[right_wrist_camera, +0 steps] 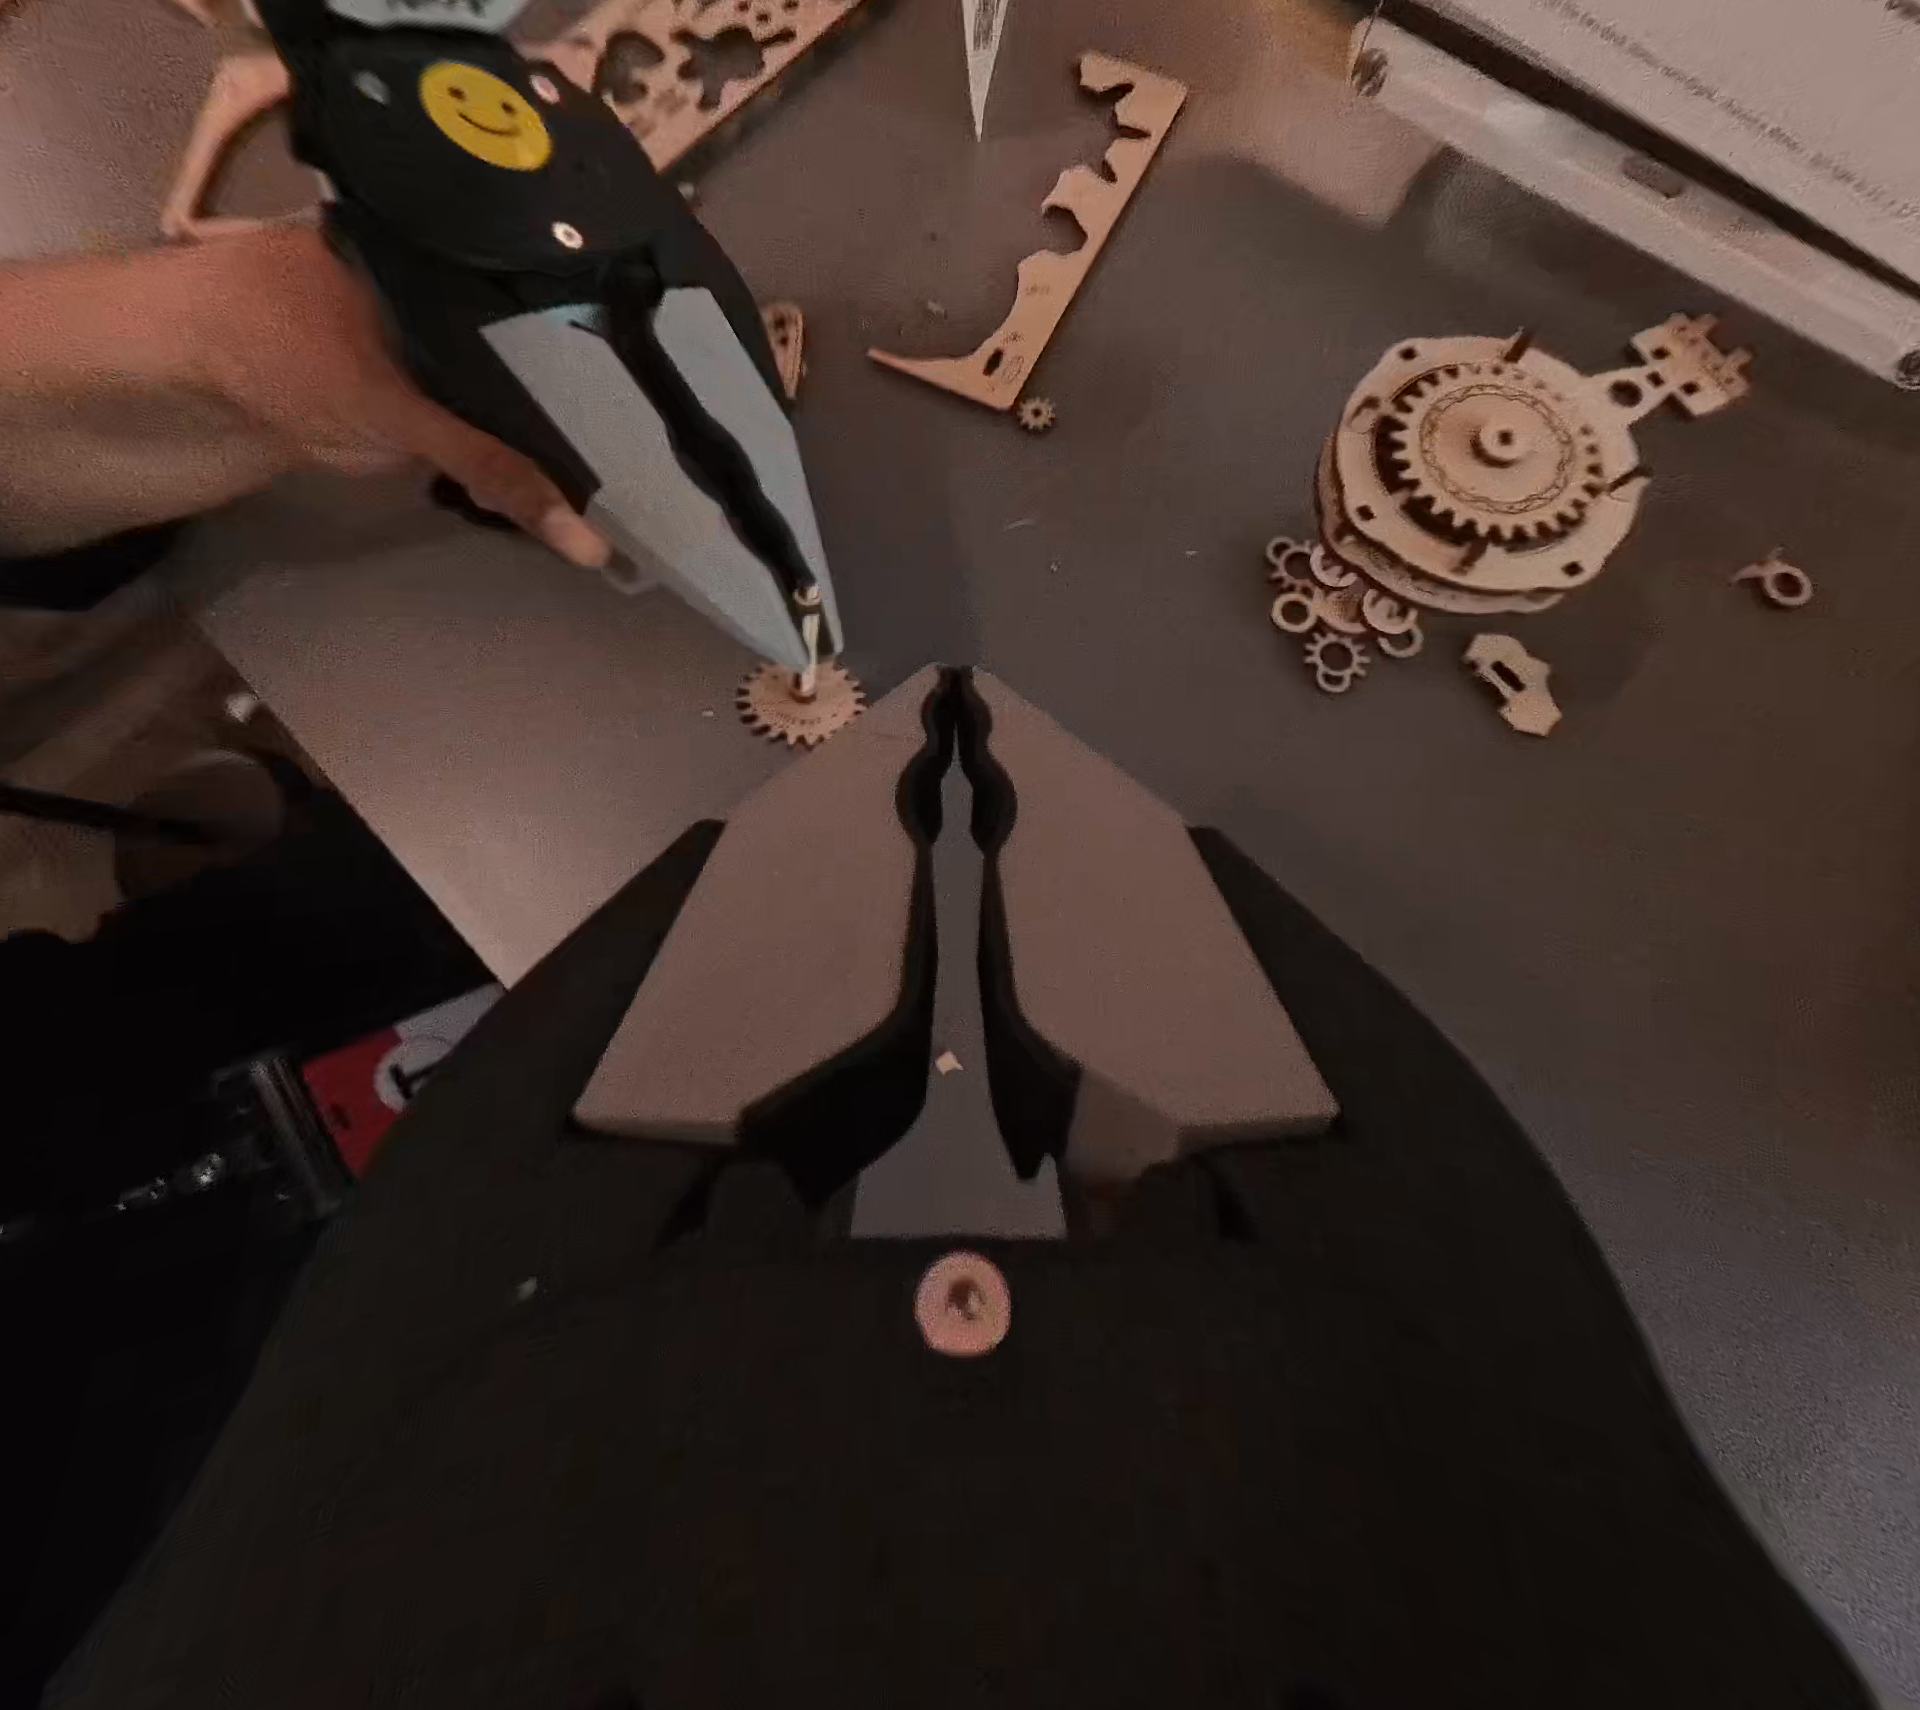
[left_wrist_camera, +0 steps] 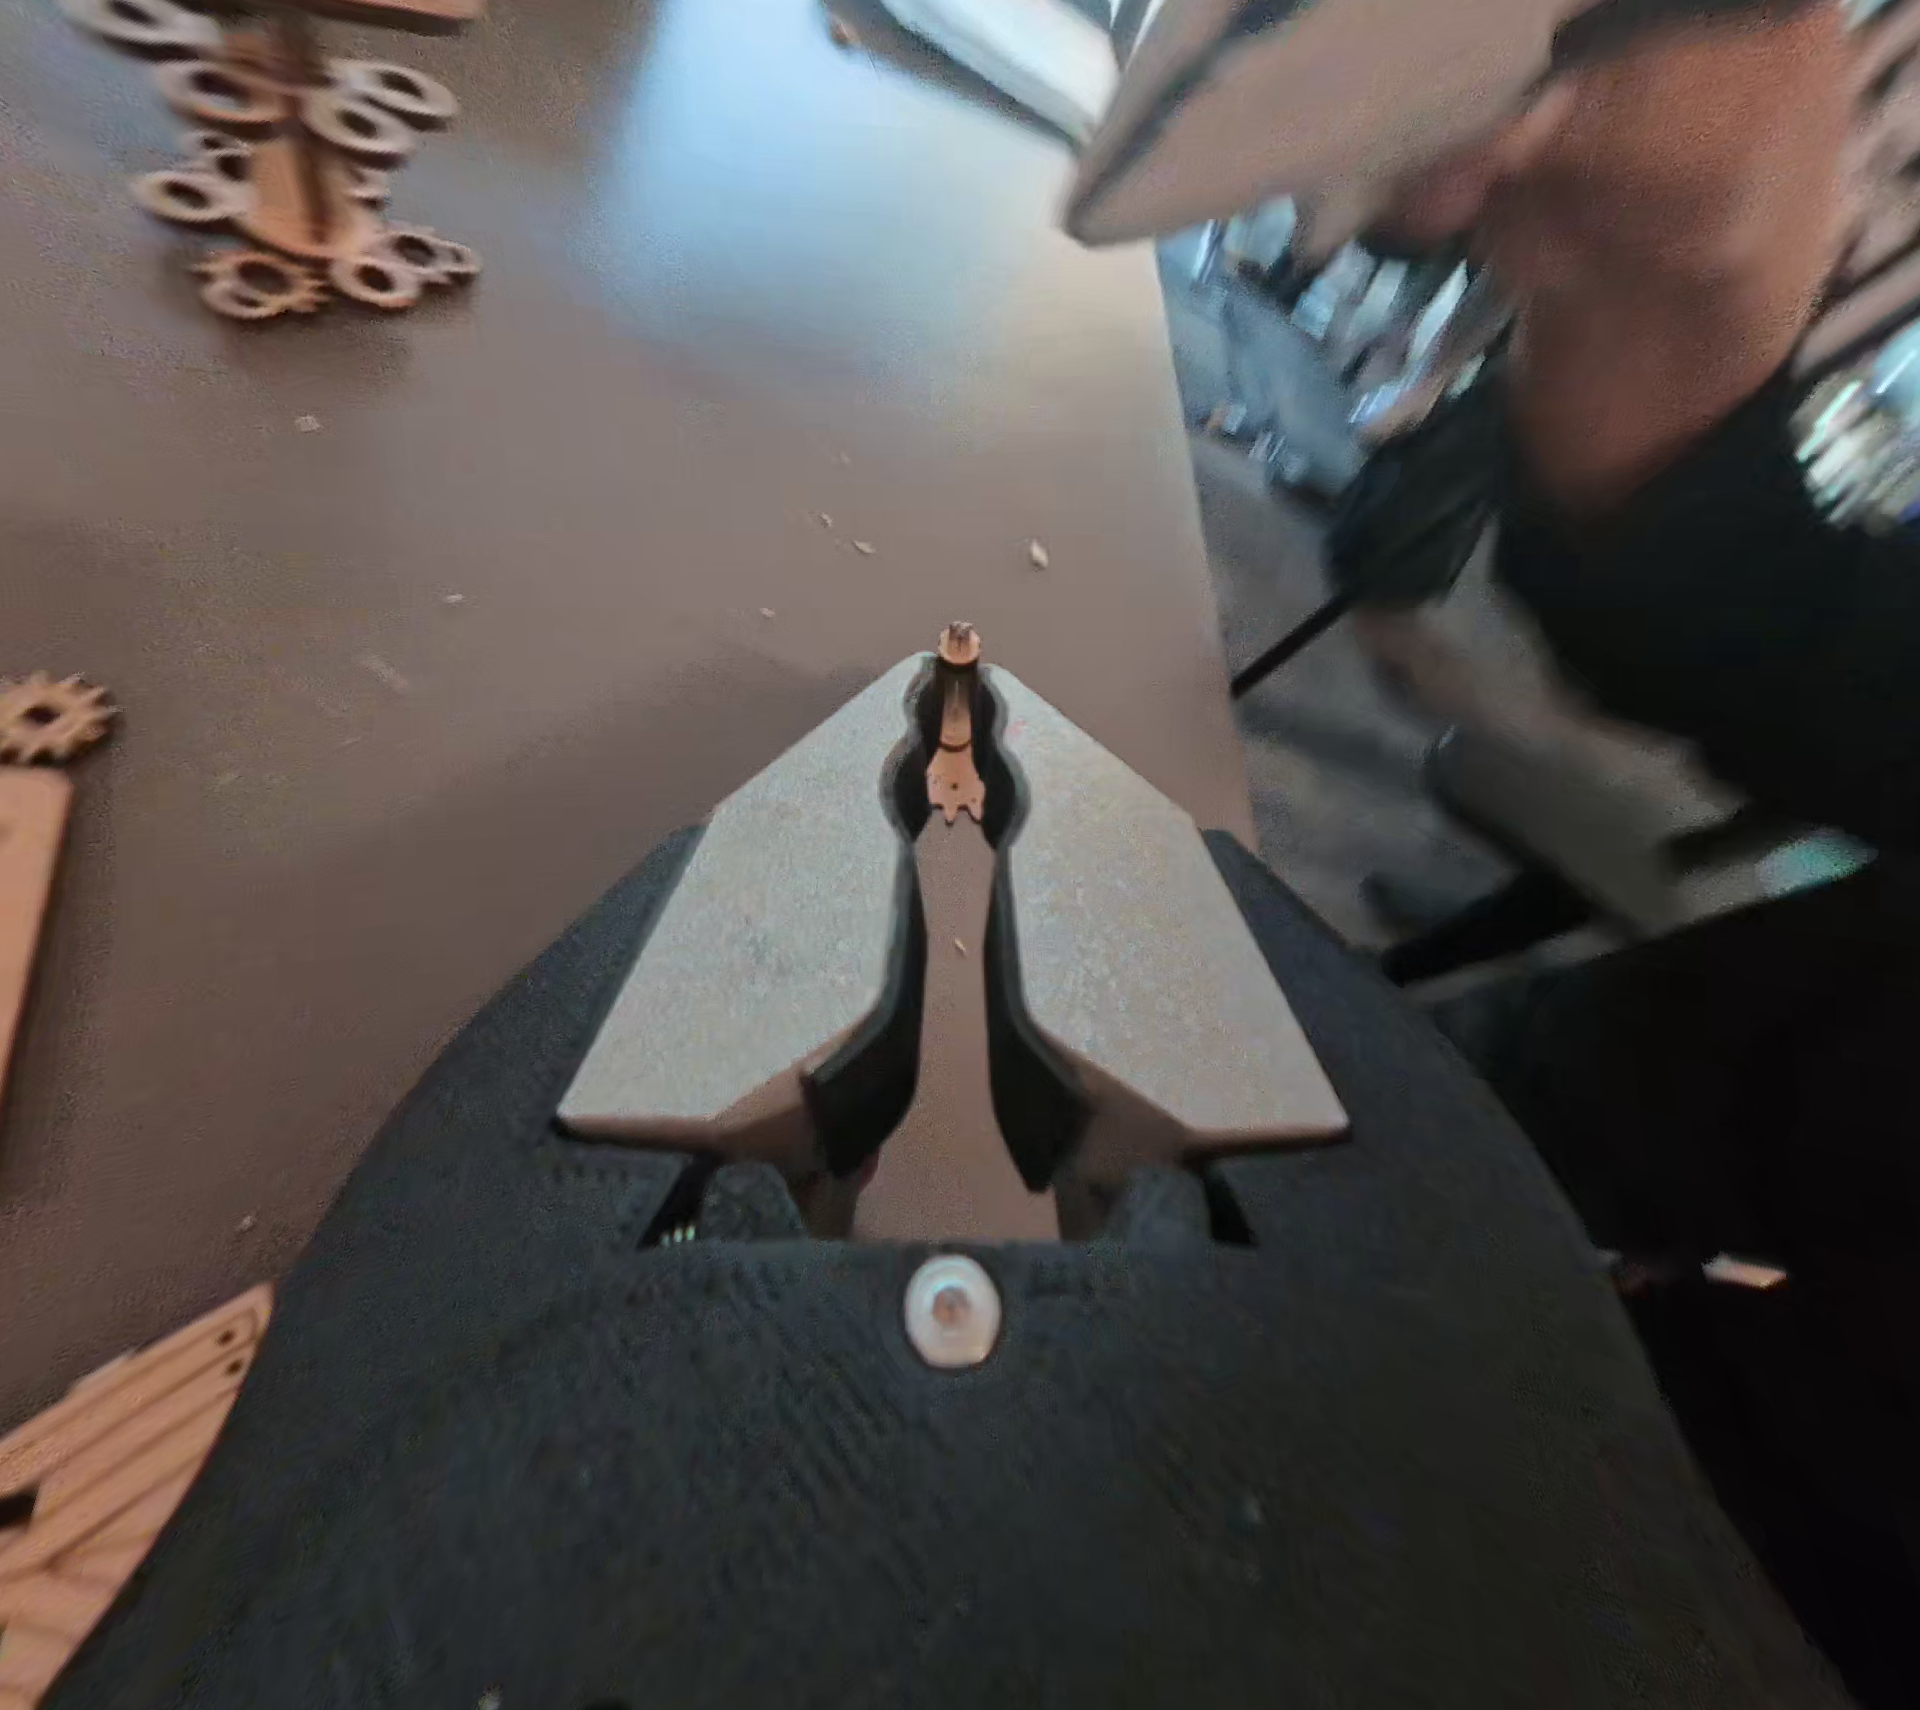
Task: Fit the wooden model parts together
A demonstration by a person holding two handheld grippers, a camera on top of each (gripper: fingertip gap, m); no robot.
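the left gripper (left_wrist_camera: 957, 673) has its grey, matte, wavy-edged fingers clenched on a thin wooden pin (left_wrist_camera: 956, 725), whose tip in the right wrist view sits in the hub of a flat toothed wooden gear (right_wrist_camera: 800, 704) lying on the smooth grey table (right_wrist_camera: 1143, 829). just right of that gear, the right gripper (right_wrist_camera: 957, 678) is pressed closed with nothing between its fingertips. farther right of the gear stands the round layered gear assembly (right_wrist_camera: 1475, 476), loose small cogs (right_wrist_camera: 1340, 611) at its base, and behind the gear lies a punched-out plywood sheet (right_wrist_camera: 727, 19).

Two tools (right_wrist_camera: 956, 673), one toothed gear (right_wrist_camera: 798, 704)
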